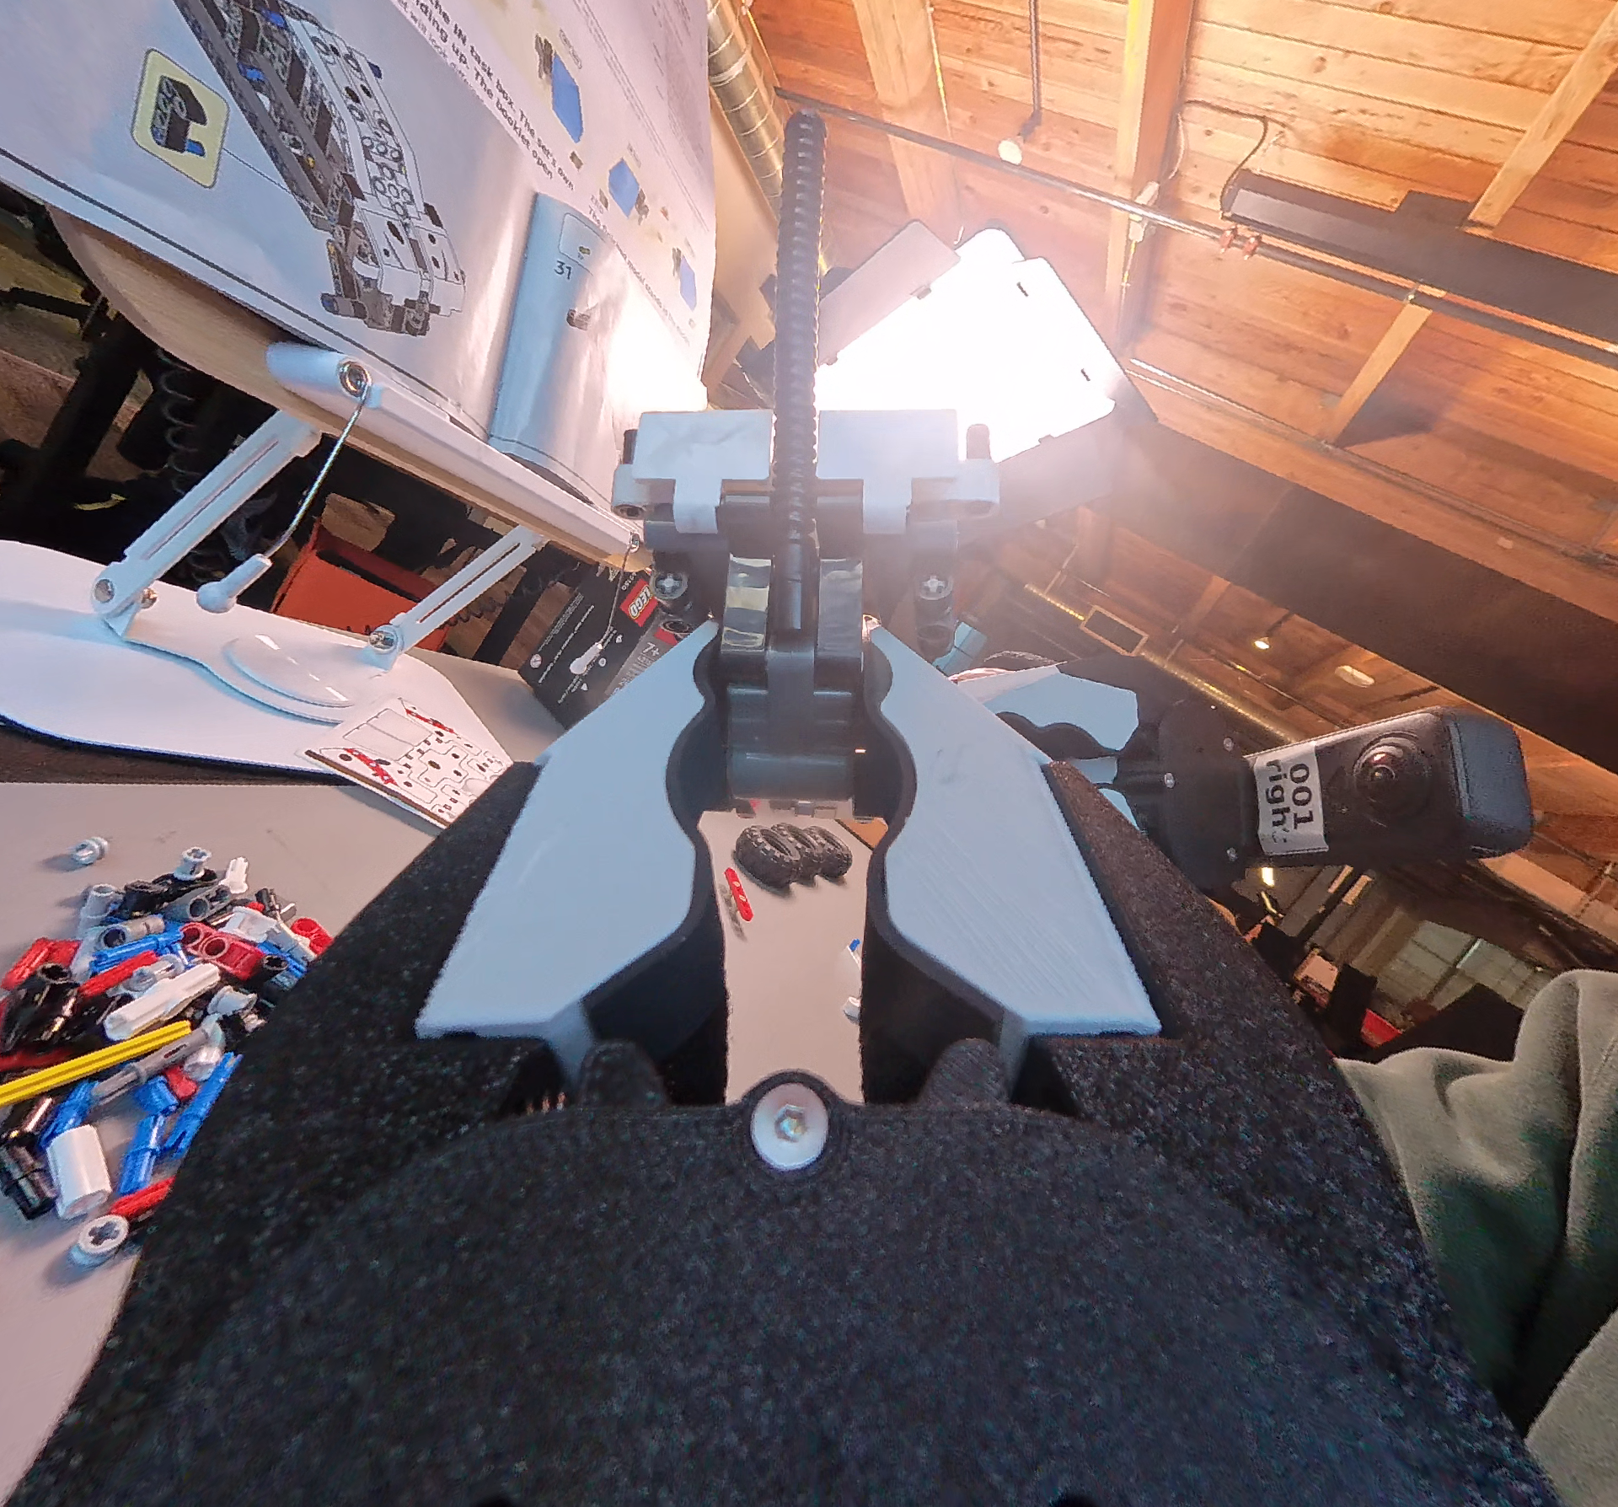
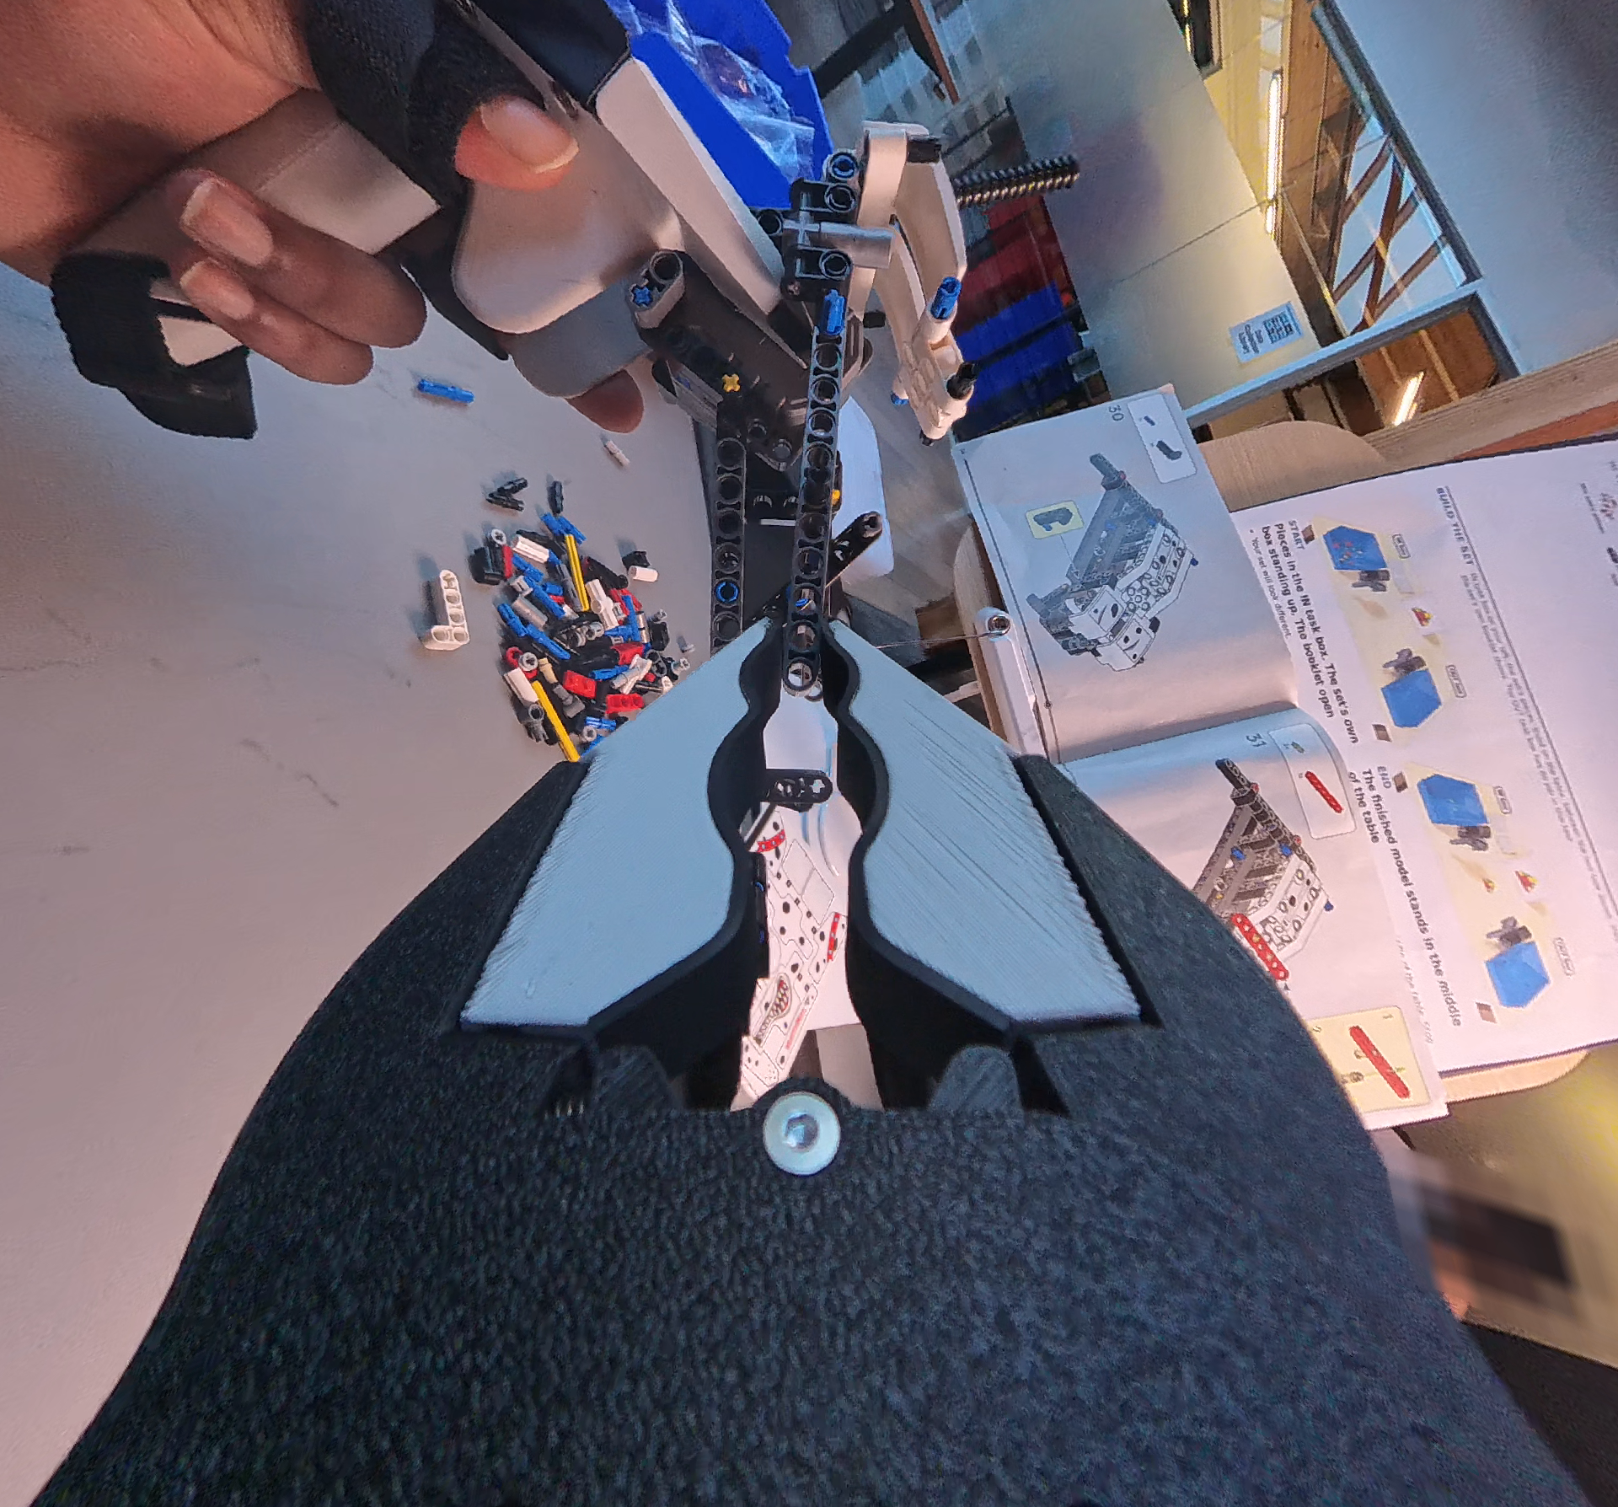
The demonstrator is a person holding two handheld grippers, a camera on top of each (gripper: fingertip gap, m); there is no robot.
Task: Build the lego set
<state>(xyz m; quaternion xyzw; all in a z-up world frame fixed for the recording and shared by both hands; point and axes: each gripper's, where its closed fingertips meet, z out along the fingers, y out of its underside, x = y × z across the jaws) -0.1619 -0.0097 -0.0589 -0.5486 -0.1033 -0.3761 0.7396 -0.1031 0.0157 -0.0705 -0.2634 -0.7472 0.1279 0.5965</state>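
Note:
My left gripper (image 1: 792,659) is shut on the grey and white lego model (image 1: 792,580) and holds it up in the air, with a black ribbed rod (image 1: 801,309) sticking up from it. In the right wrist view the same model (image 2: 788,379) hangs from the other gripper, which a person's hand (image 2: 219,151) grips. My right gripper (image 2: 804,646) is shut on the end of a long black holed beam (image 2: 819,467) that runs up to the model. A pile of small loose pieces (image 2: 569,624) lies on the table, and it also shows in the left wrist view (image 1: 131,1018).
The open instruction booklet (image 2: 1138,589) stands on a white stand (image 1: 219,519) with a printed sheet (image 2: 1418,747) beside it. A sticker sheet (image 1: 411,756), black tyres (image 1: 792,852) and a red beam (image 1: 738,891) lie on the grey table (image 2: 219,764). A blue bin (image 2: 700,3) is behind. The tips of one gripper are about 7 cm away from the tips of the other.

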